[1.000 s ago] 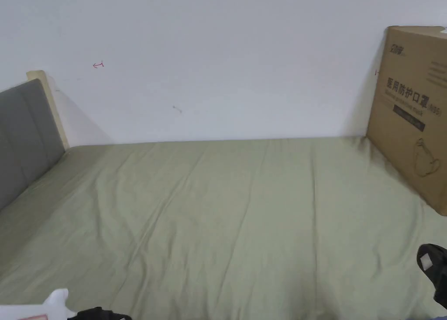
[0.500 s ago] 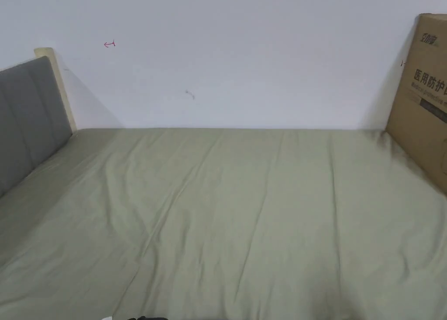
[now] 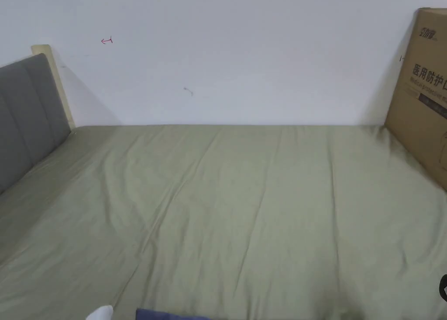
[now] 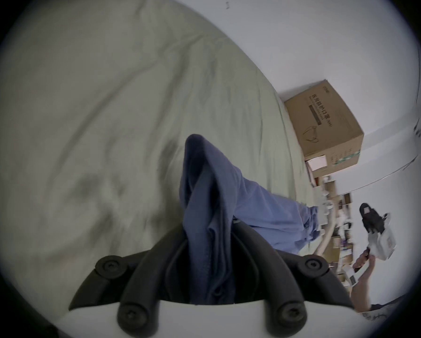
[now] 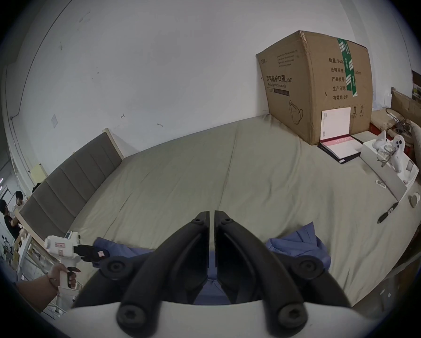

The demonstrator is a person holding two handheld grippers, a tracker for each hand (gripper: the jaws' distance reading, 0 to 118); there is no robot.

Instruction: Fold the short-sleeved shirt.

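left tongs [image 4: 208,253]: I'm clamping a bunch of the shirt [image 4: 229,209].
right tongs [image 5: 211,241]: jaws together, holding nothing.
shirt: lying crumpled at the bed's [image 3: 244,203] near edge.
step: I'm dragging it onto open sheet; best to spread it flat before folding.
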